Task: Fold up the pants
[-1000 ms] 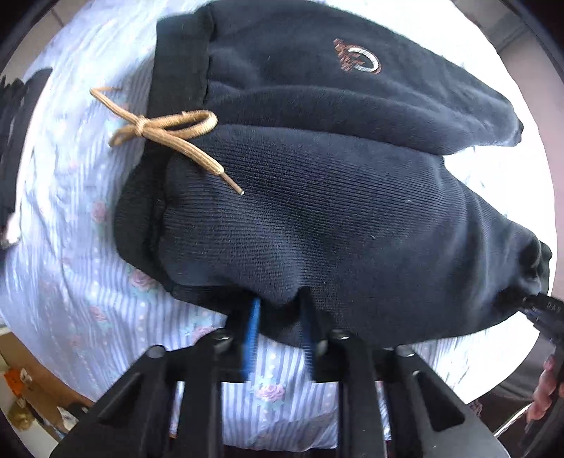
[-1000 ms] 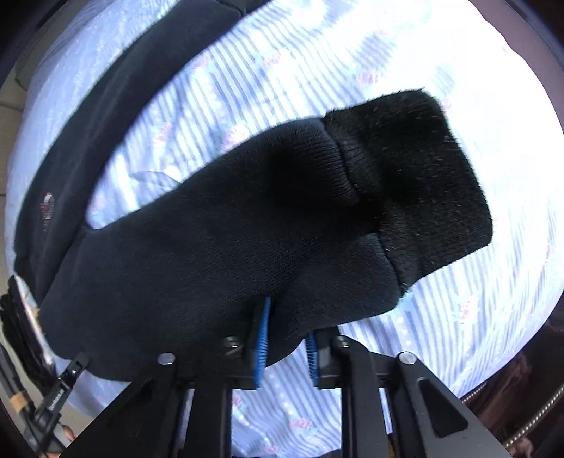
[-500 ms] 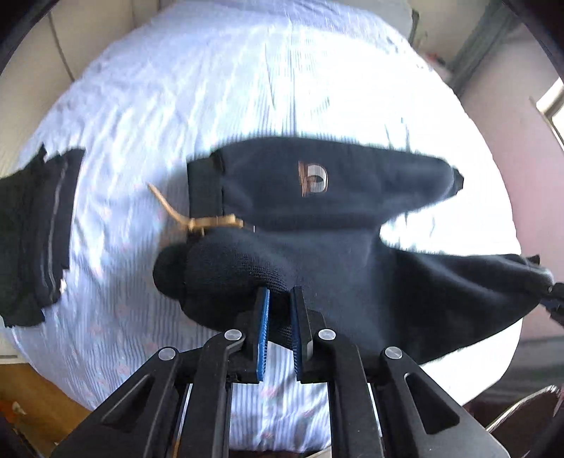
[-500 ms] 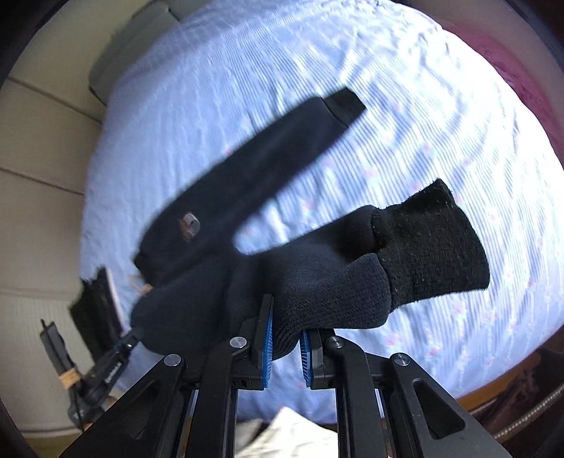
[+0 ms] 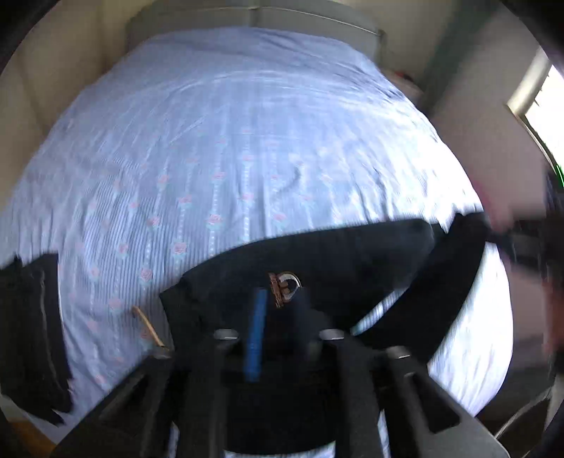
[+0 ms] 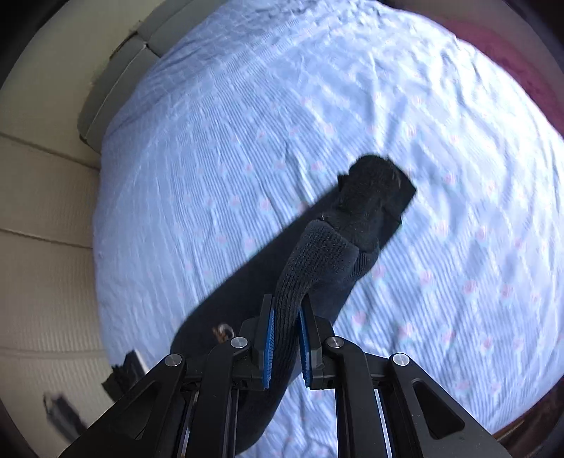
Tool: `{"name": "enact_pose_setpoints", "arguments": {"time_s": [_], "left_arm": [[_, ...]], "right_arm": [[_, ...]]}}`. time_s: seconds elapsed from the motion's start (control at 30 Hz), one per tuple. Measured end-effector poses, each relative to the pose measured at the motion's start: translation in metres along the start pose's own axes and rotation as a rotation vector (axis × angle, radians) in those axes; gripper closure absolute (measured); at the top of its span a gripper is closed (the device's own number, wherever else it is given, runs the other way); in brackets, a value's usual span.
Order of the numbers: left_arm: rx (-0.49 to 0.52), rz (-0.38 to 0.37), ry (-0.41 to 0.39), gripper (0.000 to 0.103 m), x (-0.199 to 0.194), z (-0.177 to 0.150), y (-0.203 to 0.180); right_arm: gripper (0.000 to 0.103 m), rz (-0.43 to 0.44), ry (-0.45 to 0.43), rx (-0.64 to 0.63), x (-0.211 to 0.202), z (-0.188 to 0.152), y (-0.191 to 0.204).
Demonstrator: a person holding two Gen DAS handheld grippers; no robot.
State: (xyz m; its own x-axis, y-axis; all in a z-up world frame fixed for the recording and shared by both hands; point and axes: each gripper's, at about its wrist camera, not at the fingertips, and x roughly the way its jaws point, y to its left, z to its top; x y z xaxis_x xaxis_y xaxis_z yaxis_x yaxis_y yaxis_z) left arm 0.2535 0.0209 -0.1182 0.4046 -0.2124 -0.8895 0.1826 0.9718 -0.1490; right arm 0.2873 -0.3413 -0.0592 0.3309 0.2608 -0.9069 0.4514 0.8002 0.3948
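Note:
Dark navy sweatpants [image 5: 317, 260] with a small embroidered logo [image 5: 283, 285] and a tan drawstring [image 5: 148, 327] hang lifted over the bed. My left gripper [image 5: 278, 317] is shut on the waist end of the pants, whose cloth covers the right finger. My right gripper [image 6: 285, 327] is shut on a pant leg [image 6: 317, 260] near its ribbed cuff [image 6: 377, 197], which droops forward over the sheet. The other gripper and a hand show blurred at the right edge of the left wrist view [image 5: 521, 243].
The bed has a pale blue striped sheet with pink flowers [image 5: 229, 158] [image 6: 440, 158]. A second dark garment [image 5: 31, 331] lies at the bed's left edge. Beige walls [image 6: 42, 218] and a grey headboard [image 5: 253, 17] bound the bed. A window [image 5: 543, 105] is at right.
Both grippers have risen and pulled back, lifting the pants off the sheet. The bed looks farther away, and the leg held by the right gripper now hangs over the other leg.

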Motion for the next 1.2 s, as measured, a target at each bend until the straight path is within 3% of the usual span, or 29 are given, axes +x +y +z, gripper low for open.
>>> {"name": "enact_pose_setpoints", "arguments": {"time_s": [0.07, 0.13, 0.2, 0.3, 0.37, 0.5, 0.57, 0.73, 0.77, 0.87, 1.03, 1.1, 1.2], "left_arm": [[0.069, -0.048, 0.014, 0.051, -0.006, -0.017, -0.014], [0.134, -0.079, 0.036, 0.045, -0.010, -0.034, -0.029], [0.182, -0.088, 0.038, 0.033, -0.011, -0.046, -0.042], [0.230, -0.055, 0.022, 0.030, -0.004, -0.058, -0.050], [0.254, -0.030, 0.051, 0.030, 0.004, -0.058, -0.052], [0.262, -0.118, 0.122, 0.025, 0.016, -0.058, -0.049], [0.258, -0.120, 0.169, 0.025, 0.030, -0.062, -0.049], [0.265, -0.118, 0.239, 0.025, 0.050, -0.081, -0.052], [0.278, -0.126, 0.243, 0.024, 0.050, -0.086, -0.054], [0.332, -0.108, 0.245, 0.020, 0.055, -0.103, -0.062], [0.419, -0.042, 0.253, 0.020, 0.067, -0.118, -0.069], [0.418, -0.049, 0.242, 0.020, 0.062, -0.119, -0.066], [0.401, -0.049, 0.237, 0.020, 0.060, -0.120, -0.056]], "right_arm": [[0.089, -0.004, -0.022, -0.027, -0.001, 0.010, 0.014], [0.089, -0.007, -0.027, -0.033, 0.002, 0.017, 0.021], [0.089, -0.023, -0.034, -0.048, 0.002, 0.020, 0.027], [0.089, -0.036, -0.042, -0.082, 0.001, 0.018, 0.033], [0.089, -0.042, -0.045, -0.074, 0.000, 0.016, 0.031], [0.093, -0.069, -0.103, -0.067, -0.014, 0.019, 0.023], [0.093, -0.092, -0.140, -0.089, -0.022, 0.020, 0.021], [0.091, -0.145, -0.066, -0.117, -0.010, 0.004, 0.008], [0.087, -0.115, -0.019, -0.106, -0.003, -0.003, 0.001], [0.061, -0.085, 0.082, -0.080, 0.015, -0.024, -0.012], [0.059, -0.092, 0.153, -0.131, 0.039, -0.037, 0.002], [0.039, -0.115, 0.150, -0.190, 0.045, -0.035, 0.021], [0.033, -0.170, 0.122, -0.270, 0.057, -0.028, 0.047]]}}
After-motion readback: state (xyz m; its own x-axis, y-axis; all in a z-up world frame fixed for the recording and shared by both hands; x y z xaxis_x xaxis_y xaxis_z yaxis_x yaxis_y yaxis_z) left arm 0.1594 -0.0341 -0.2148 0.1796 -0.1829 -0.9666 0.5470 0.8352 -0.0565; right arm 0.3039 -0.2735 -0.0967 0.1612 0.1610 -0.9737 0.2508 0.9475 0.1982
